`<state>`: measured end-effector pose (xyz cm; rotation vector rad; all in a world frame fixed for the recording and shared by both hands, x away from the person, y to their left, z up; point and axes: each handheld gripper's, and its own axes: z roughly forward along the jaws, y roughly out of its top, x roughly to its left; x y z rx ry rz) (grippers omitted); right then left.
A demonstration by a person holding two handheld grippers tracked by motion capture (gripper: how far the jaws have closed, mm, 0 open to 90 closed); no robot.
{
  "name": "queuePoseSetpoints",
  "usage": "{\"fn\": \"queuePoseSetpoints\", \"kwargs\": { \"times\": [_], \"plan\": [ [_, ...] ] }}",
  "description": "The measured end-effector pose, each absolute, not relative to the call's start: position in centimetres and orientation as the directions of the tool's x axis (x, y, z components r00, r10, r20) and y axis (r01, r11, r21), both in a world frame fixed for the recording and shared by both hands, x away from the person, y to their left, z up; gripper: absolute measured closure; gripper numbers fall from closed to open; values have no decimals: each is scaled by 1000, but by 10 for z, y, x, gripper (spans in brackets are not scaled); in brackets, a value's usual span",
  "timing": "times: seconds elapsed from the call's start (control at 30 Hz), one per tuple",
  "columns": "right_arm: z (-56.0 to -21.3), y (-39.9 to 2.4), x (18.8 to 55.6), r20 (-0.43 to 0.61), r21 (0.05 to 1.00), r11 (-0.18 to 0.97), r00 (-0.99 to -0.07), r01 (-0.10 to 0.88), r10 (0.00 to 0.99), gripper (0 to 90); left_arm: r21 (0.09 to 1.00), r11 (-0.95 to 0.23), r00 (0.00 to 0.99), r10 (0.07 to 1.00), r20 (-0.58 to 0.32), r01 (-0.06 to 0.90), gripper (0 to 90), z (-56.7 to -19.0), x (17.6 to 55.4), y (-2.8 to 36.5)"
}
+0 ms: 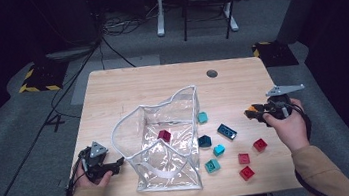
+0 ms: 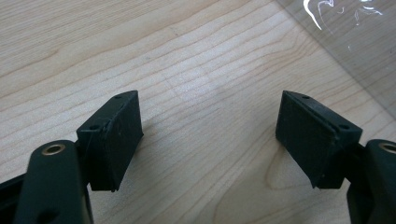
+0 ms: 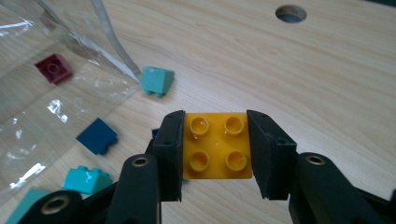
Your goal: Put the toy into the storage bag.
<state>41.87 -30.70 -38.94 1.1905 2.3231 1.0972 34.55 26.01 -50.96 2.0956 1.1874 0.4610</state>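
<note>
One yellow brick (image 3: 216, 147) pinched in my right gripper (image 3: 215, 149), centre-right of the high view.
My left gripper (image 2: 210, 135) gapes empty, lower left; one clear bag (image 1: 165, 144), three red bricks (image 1: 244, 159) outside.

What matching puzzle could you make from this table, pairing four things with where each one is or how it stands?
Things:
1. yellow brick
2. dark red brick
3. left claw
4. round hole

Places or states:
A. inside the clear bag
B. open above bare wood
C. clamped in the right claw
D. in the tabletop, at the far side

Pairs: 1-C, 2-A, 3-B, 4-D
</note>
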Motion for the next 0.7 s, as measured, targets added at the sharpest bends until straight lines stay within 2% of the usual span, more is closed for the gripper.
{"fn": "queuePoseSetpoints", "kwargs": {
  "times": [0.7],
  "plan": [
    [-313, -271, 413, 47, 840, 346, -690, 419, 722, 590, 704, -358, 524, 852, -23, 613, 230, -510, 346, 260]
  ]
}}
